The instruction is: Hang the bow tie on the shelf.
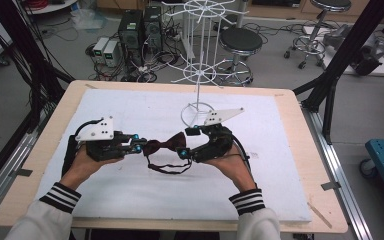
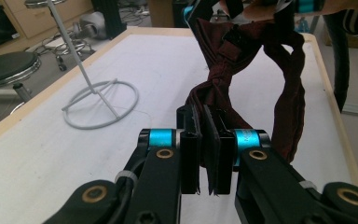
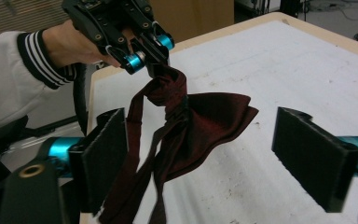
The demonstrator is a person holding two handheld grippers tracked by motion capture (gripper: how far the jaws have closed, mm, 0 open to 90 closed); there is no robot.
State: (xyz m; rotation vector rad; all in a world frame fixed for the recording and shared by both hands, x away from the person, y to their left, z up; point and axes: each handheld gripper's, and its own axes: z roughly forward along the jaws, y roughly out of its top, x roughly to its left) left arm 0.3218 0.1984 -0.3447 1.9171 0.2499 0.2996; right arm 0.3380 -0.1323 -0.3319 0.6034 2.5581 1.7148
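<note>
In the middle of the frame, the dark red bow tie [image 1: 166, 146] hung just above the counter [image 1: 130, 190]. The left gripper [image 1: 139, 145] pinched one wing tightly; the right gripper [image 3: 223, 154] stood wide open around the other. The cloth looked soft and light, so the stiffer wing seemed the best place to hold.

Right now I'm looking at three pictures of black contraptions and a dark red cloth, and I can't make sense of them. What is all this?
A person sits at a table with a white mat, holding a hand-operated tool with two black jaws in each hand. One picture is taken from above; the other two come from small cameras riding on the tools.

The cloth is a dark red bow tie with a neck strap. The left gripper has its jaws shut on one wing of it. The right gripper has its jaws open on either side of the other wing, not clamped.

Farther back on the mat stands a white wire display stand.
</note>
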